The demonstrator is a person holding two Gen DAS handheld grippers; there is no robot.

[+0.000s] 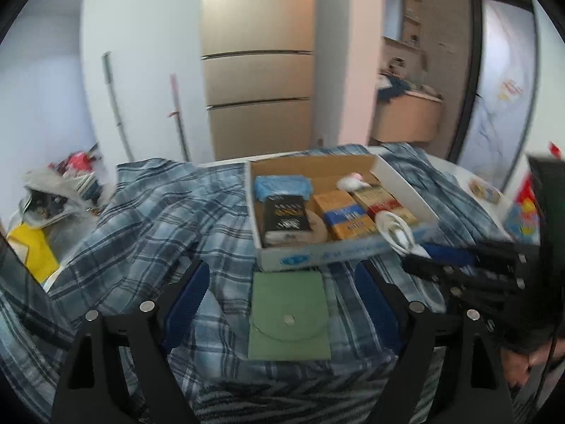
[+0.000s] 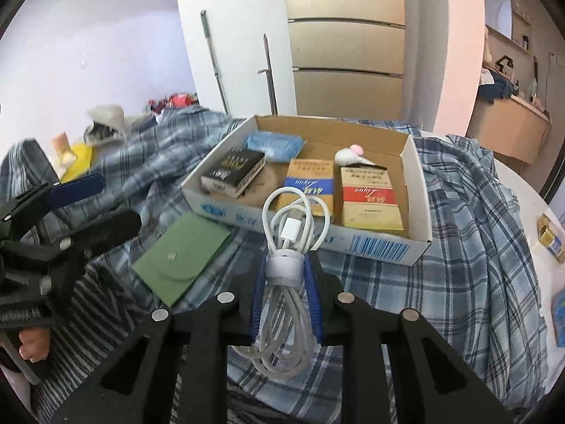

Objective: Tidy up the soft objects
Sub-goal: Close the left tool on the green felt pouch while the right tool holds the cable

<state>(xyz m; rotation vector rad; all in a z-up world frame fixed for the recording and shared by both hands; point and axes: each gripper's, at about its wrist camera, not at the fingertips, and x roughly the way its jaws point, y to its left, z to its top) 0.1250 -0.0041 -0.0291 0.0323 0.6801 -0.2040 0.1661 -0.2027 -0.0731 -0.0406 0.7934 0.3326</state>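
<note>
With the right gripper [image 2: 285, 282] fingers clamped only on the coiled white USB cable [image 2: 287, 247] at its strap, the loose loops could snag the cardboard box [image 2: 381, 247] front wall, while the left gripper [image 1: 279, 304] fingers stand open around the green pouch [image 1: 289, 318].

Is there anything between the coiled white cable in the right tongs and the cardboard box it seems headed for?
Nothing visible blocks it. The white cable, clamped in the right tongs, hangs just short of the cardboard box, whose near wall is low. Inside, packets fill the near floor, so free space is mostly toward the back.
</note>
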